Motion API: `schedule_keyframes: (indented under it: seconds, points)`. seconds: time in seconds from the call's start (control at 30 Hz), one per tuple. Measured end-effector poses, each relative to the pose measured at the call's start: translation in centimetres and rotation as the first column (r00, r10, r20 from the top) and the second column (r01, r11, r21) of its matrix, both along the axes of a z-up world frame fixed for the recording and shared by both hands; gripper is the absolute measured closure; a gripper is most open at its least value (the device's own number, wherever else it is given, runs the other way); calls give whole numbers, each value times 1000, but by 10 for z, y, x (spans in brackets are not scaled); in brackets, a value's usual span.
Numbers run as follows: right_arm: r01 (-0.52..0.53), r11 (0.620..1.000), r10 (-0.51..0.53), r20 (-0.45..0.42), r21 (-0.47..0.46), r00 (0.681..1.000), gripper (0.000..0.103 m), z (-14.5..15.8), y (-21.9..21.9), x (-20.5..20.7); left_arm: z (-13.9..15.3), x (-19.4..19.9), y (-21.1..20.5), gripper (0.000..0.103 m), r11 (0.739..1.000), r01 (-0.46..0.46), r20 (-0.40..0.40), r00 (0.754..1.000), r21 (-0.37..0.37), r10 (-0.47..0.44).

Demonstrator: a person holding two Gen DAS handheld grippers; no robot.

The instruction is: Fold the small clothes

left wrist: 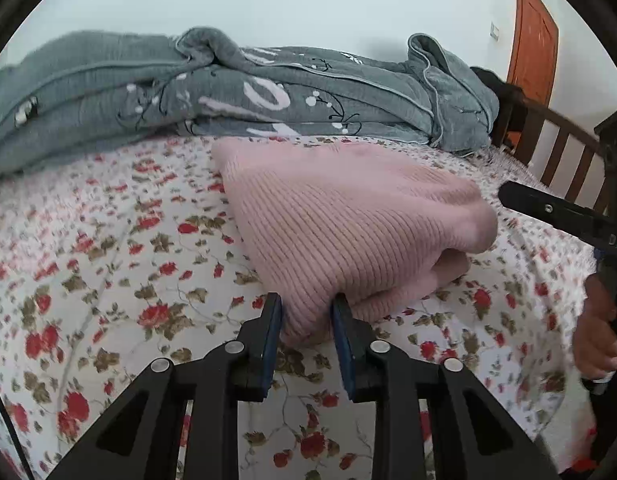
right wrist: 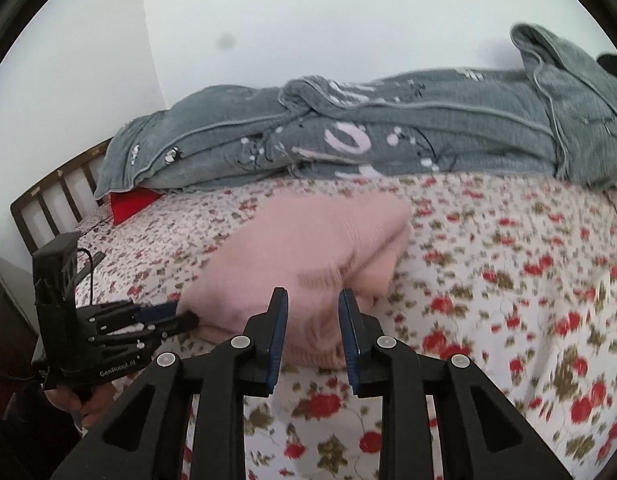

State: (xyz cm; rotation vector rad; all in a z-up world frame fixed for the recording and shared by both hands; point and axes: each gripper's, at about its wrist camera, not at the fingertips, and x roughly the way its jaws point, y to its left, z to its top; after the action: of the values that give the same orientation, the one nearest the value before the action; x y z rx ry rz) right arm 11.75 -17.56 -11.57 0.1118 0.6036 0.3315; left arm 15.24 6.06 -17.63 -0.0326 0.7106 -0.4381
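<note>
A pink ribbed knit garment (left wrist: 340,224) lies folded in a thick bundle on the floral bedsheet (left wrist: 108,264). My left gripper (left wrist: 306,304) is open, its two fingers on either side of the bundle's near corner. In the right wrist view the same pink garment (right wrist: 304,248) lies ahead, and my right gripper (right wrist: 313,300) is open with its fingers around the bundle's near edge. The left gripper (right wrist: 184,318) shows there at the left, its tips against the bundle's left corner. A finger of the right gripper (left wrist: 556,212) shows at the right of the left wrist view.
A grey quilt (left wrist: 244,96) is heaped along the wall behind the garment. A dark wooden bed rail (left wrist: 556,148) stands at the right end, with an orange door (left wrist: 532,36) beyond. A red item (right wrist: 132,204) lies under the quilt's left end.
</note>
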Motion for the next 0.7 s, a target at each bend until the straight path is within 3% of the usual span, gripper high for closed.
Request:
schedule_keyframes:
  seconds: [0.07, 0.13, 0.2, 0.33, 0.4, 0.5, 0.57, 0.63, 0.7]
  points:
    - [-12, 1000, 12, 22, -6, 1000, 74, 4, 4, 3, 4, -3, 7, 76, 999, 10, 6, 1000, -43, -10]
    - [-21, 999, 22, 47, -24, 999, 73, 4, 10, 7, 15, -7, 16, 66, 995, -1, 34, 999, -101, 5]
    - [-13, 998, 15, 30, -64, 999, 73, -5, 17, 15, 25, -4, 20, 48, 990, -26, 55, 998, -136, 33]
    - [17, 995, -25, -78, -100, 997, 73, -33, 20, 31, 39, 22, -7, 48, 993, -30, 75, 996, -116, 39]
    - [31, 997, -36, -81, -66, 996, 73, -33, 15, 28, 38, 34, -29, 48, 997, -17, 65, 998, -79, 22]
    - [36, 999, -37, -40, -38, 999, 73, -20, 8, 19, 21, 42, -64, 47, 995, -31, 54, 998, 91, 26]
    - [51, 998, -51, -13, -42, 999, 73, -10, 2, 16, 11, 29, -79, 46, 977, -56, 142, 990, 204, 27]
    - [59, 997, -59, -11, -41, 998, 73, -5, -5, 18, 6, 20, -82, 46, 973, -71, 164, 986, 221, 34]
    - [67, 997, -68, -21, -26, 997, 73, -6, -12, 23, 8, 19, -77, 45, 980, -78, 146, 988, 182, 51]
